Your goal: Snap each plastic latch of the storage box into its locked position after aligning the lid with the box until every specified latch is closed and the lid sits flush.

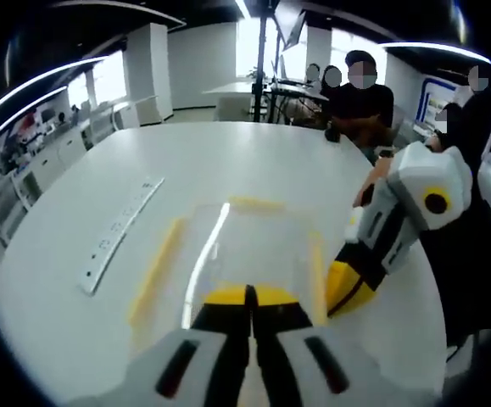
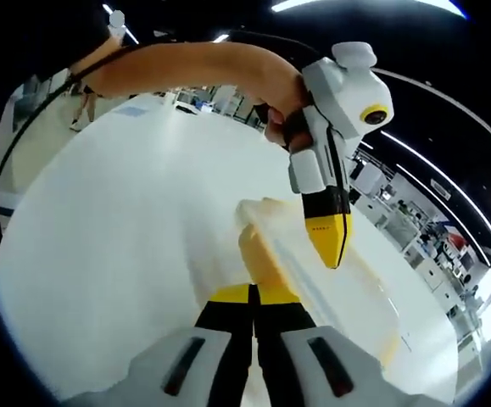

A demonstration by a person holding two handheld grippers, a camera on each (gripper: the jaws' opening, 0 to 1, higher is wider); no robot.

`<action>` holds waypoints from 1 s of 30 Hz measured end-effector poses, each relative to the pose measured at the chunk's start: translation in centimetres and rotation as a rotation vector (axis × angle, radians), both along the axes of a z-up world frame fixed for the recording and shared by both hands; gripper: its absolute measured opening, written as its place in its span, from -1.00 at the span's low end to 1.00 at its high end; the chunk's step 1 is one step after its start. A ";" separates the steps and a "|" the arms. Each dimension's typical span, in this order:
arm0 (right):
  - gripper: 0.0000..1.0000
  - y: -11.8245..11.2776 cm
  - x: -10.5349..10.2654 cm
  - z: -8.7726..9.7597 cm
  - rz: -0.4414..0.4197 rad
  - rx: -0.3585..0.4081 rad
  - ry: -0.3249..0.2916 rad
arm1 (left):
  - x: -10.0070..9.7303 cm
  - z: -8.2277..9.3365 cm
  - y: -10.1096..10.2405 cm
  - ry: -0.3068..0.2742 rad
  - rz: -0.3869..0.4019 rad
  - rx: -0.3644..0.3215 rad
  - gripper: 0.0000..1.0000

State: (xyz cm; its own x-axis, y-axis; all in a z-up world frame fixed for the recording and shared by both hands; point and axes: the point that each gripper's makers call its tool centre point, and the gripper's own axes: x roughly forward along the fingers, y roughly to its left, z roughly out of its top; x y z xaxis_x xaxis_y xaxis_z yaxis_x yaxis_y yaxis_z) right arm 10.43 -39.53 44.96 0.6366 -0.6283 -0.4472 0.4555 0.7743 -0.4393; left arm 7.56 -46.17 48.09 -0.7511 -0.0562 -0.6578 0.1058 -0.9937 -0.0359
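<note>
Table: large round white tabletop [image 1: 228, 161], power strip [image 1: 119, 233] lying at nine o'clock.
Seating: people [image 1: 359, 97] at one o'clock.
Light: ceiling strips [image 1: 46, 76], bright windows [image 1: 249, 42] at twelve o'clock.
Walls: white pillar [image 1: 150, 72].

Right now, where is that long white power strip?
In the left gripper view, the power strip lies flat on the white table, left of the clear storage box.

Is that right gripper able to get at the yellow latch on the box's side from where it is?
Probably yes. The right gripper has its shut jaws right at the yellow latch of the storage box, and nothing lies between. The left gripper hovers beside it, not blocking.
</note>
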 end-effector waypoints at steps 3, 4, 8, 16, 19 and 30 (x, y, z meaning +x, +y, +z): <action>-1.00 0.0 0.0 0.0 0.000 0.000 0.004 | -0.1 0.0 0.2 -0.018 -0.005 0.001 -1.00; -1.00 0.0 0.0 0.0 -0.001 0.003 0.002 | -0.1 0.0 0.2 -0.023 -0.006 -0.002 -1.00; -1.00 0.0 0.0 0.0 0.008 -0.016 0.021 | 0.0 -0.1 0.3 -0.026 -0.005 0.005 -1.00; -1.00 -0.1 0.0 0.0 0.027 -0.027 0.032 | -0.2 -0.1 1.1 -0.024 -0.018 0.021 -1.00; -1.00 -0.2 0.0 0.1 0.031 -0.020 0.028 | -0.3 -0.1 1.1 -0.037 -0.017 0.021 -1.00; -1.00 -0.8 0.8 -1.4 0.079 -0.060 0.080 | 0.3 0.0 0.9 -0.013 -0.017 0.029 -1.00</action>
State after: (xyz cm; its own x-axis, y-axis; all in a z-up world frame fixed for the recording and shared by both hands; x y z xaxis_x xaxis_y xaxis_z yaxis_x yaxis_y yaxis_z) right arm 11.24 -40.33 43.56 0.6487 -0.6048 -0.4619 0.3559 0.7776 -0.5184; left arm 7.86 -45.27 48.05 -0.7430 -0.0242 -0.6689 0.0894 -0.9940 -0.0634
